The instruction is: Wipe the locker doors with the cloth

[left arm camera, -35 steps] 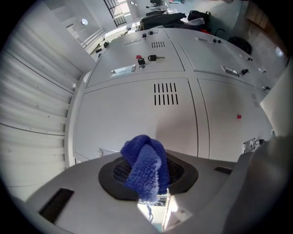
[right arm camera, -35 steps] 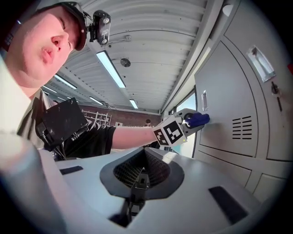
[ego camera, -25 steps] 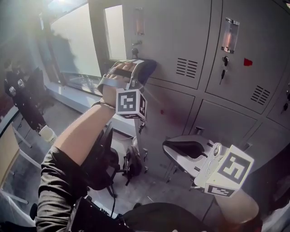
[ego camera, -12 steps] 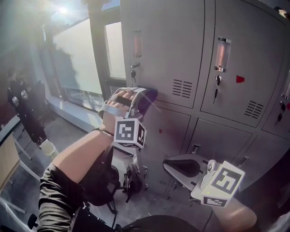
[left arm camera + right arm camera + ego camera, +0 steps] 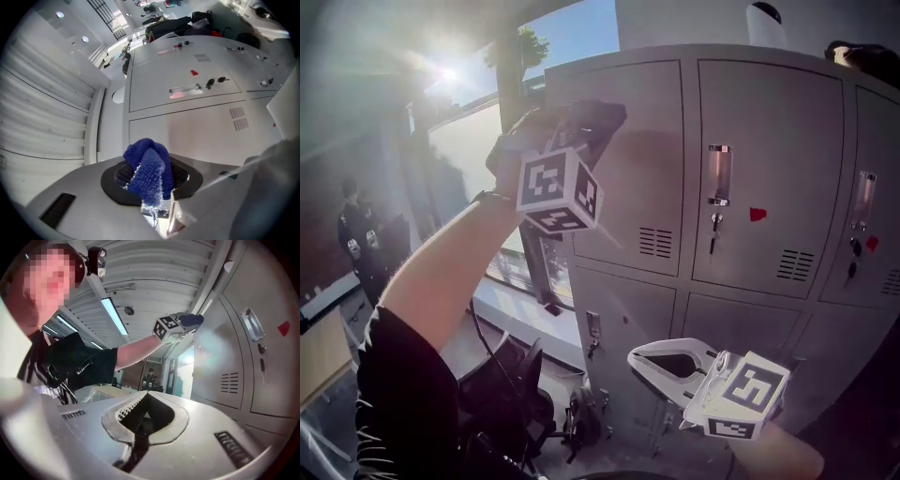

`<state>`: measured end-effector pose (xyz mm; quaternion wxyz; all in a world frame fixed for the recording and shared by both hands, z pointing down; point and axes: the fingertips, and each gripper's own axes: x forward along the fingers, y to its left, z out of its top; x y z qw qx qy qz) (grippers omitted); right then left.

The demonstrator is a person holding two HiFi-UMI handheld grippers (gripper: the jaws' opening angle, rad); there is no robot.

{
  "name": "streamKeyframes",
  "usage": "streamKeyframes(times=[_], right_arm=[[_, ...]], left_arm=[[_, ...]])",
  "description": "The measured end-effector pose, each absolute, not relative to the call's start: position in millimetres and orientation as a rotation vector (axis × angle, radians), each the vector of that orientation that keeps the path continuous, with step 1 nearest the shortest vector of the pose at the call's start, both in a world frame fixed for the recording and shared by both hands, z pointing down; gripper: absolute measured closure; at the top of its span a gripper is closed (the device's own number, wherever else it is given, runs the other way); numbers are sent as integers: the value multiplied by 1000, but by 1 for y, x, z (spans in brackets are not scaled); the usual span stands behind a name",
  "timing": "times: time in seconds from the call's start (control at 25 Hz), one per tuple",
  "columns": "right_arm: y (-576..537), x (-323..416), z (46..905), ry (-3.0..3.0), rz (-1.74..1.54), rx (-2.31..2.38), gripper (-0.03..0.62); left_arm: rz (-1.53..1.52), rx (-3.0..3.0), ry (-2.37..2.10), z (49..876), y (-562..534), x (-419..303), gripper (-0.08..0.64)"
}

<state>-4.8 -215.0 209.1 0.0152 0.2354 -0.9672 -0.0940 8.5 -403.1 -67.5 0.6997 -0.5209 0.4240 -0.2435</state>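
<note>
My left gripper [image 5: 584, 128] is raised high against the top left corner of the grey upper locker door [image 5: 647, 178]. It is shut on a blue cloth [image 5: 607, 115]. In the left gripper view the folded cloth [image 5: 149, 169] bulges out between the jaws, with the locker doors [image 5: 201, 131] just beyond it. My right gripper [image 5: 668, 362] hangs low in front of the lower doors, shut with nothing in it. In the right gripper view its own jaws [image 5: 140, 420] are pressed together, and the left gripper [image 5: 186, 322] shows far up against the door.
Neighbouring doors have keys in their locks [image 5: 713, 225] and a red tag [image 5: 757, 214]. A bright window [image 5: 473, 159] is left of the lockers. People [image 5: 356, 234] stand far left. A bag [image 5: 581, 417] lies on the floor below. Dark items [image 5: 862, 52] sit on top.
My left gripper has risen with the cloth from the bottom of the upper left door to its top corner. The right gripper has stayed low and shut.
</note>
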Motion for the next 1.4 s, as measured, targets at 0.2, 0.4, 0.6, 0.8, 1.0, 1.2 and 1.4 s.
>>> streamKeyframes(times=[0.2,0.4,0.6,0.8,1.0,1.2,1.4], right_arm=[[-212,3,210,-3042,-276,726,588],[-219,13,219,-3034,-238,751,588],[-230,15,233,-3011,-192,764,588],[-232,6,242,-3000,-166,742,588],[-230,-5,252,-2993,-129,704,588],[-229,-12,260,-2983,-89,700,588],[-229,-22,266,-2983,-57,682,588]], left_arm=[[-543,-1118,1021,-113,-438,28,436],[-535,-1085,1032,-119,-460,34,436],[-509,-1079,1006,-100,-465,34,436],[-509,-1133,1017,-64,-466,26,436],[-524,-1190,968,-11,-469,29,436],[-548,-1263,915,49,-466,33,436],[-586,-1346,839,113,-462,39,436]])
